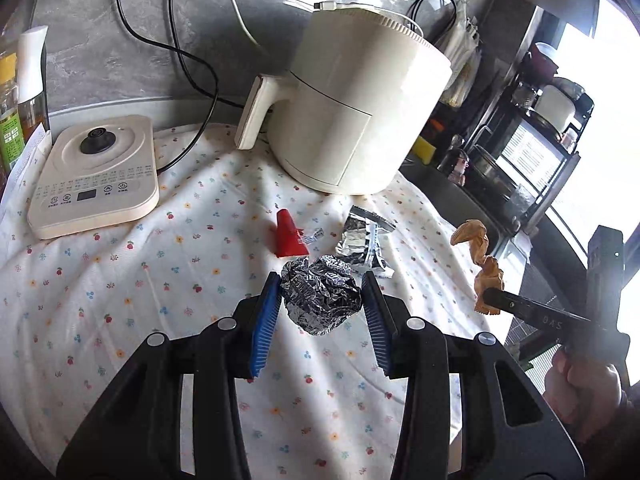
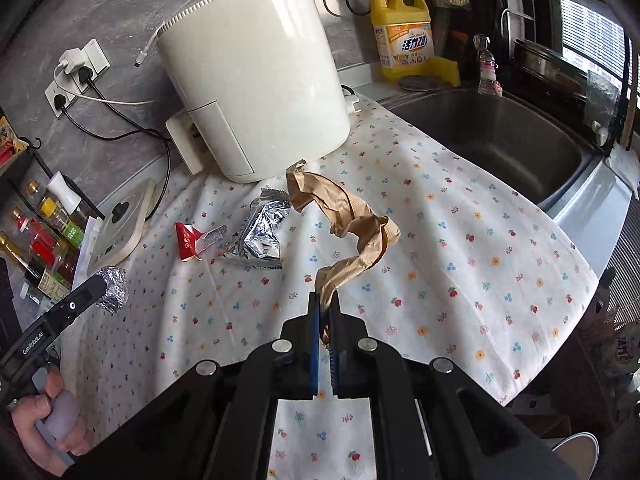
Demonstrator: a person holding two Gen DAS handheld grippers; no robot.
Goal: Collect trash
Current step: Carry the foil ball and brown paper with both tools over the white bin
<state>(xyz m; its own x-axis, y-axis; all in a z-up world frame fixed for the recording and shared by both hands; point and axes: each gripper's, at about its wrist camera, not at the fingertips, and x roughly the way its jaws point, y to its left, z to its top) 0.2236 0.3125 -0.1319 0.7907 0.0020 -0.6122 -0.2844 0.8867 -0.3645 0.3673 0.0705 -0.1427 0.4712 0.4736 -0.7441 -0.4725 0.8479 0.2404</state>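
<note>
The left gripper [image 1: 322,300] has its two blue pads [image 1: 266,320] clamped on a crumpled ball of foil [image 1: 320,300], one pad on each side, and the ball hangs clear of the flowered cloth [image 1: 120,300] below it. In the right wrist view that same ball [image 2: 114,288] shows at the tip of the left gripper [image 2: 105,289], with a hand [image 2: 52,420] wrapped around its handle.

The right gripper [image 2: 326,308] has its pads [image 2: 315,344] pressed together on the lower end of a twisted strip of brown paper [image 2: 348,220]. The strip rises from the fingertips and curls away toward the white air fryer [image 2: 256,76]. From the left wrist view the paper [image 1: 480,256] stands above the right gripper's black finger [image 1: 532,308], held off the cloth.

Just beyond the left fingertips a red wrapper [image 1: 289,236] lies on the cloth, and to its right a flattened silver packet [image 1: 364,240]. Both sit between the fingers and the air fryer [image 1: 352,104]. Farther left of the left fingers rests a cream kettle base [image 1: 94,176] with a black knob.

Off to the right of the right fingers, past the cloth's edge, is a steel sink [image 2: 492,140], with a yellow soap bottle [image 2: 404,36] behind it.
</note>
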